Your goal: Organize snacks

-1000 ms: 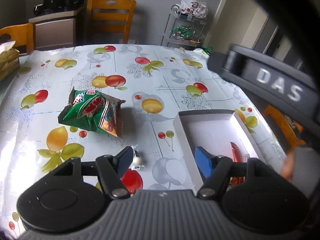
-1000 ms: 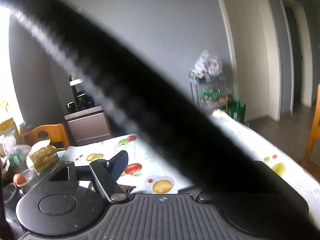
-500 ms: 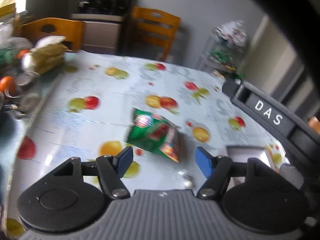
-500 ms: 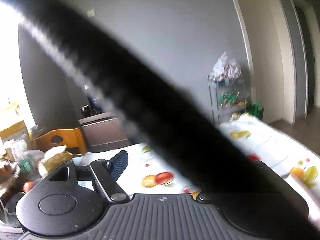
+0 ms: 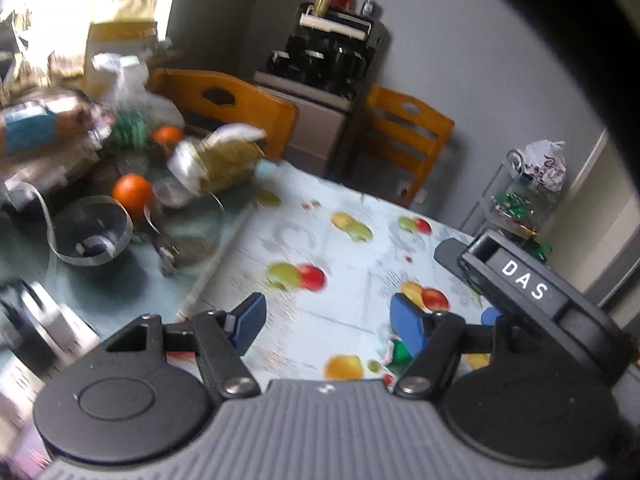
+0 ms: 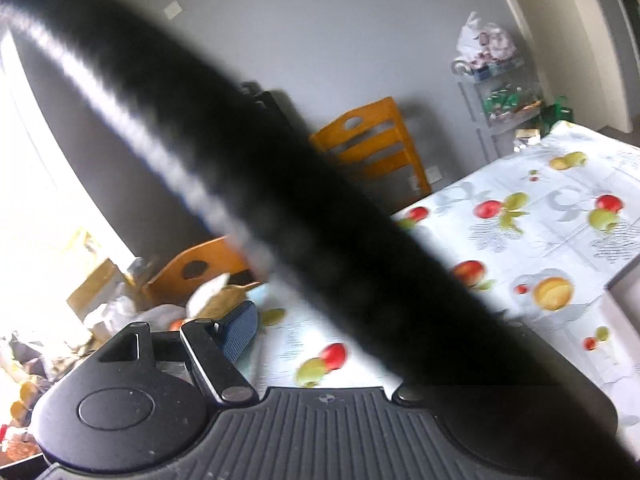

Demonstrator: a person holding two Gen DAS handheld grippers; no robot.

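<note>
left wrist view first: the left claw (image 5: 326,318) is spread wide with nothing between its blue pads, hanging over the fruit-print surface (image 5: 352,264). the only snack i can make out is a sliver of a green snack bag (image 5: 398,354), peeking out right behind the claw's right pad, low in the view and mostly hidden. my guess is it's a light, crinkly foil pack, soft and puffed with air, a bit slippery, and the contents would crush if squeezed hard. i'd pinch it by a crimped end seam or a flat corner rather than across the belly. the right-hand tool (image 5: 520,288) crosses just right of that bag, and the one thing you can actually read is "das" in white letters on it. no print on the bag is legible from here. far left of the bag there's a clutter pile with an orange (image 5: 133,193) and a metal bowl (image 5: 90,236), all blurry.

right wrist view: a thick black blurred bar (image 6: 280,208) cuts diagonally across everything. only the left blue pad (image 6: 240,330) of the right claw shows, the other one is behind the bar, so can't tell how wide it is or whether it's holding anything. no snack visible here, just the same tablecloth and an orange chair (image 6: 372,148) behind it. no writing to read.
</note>
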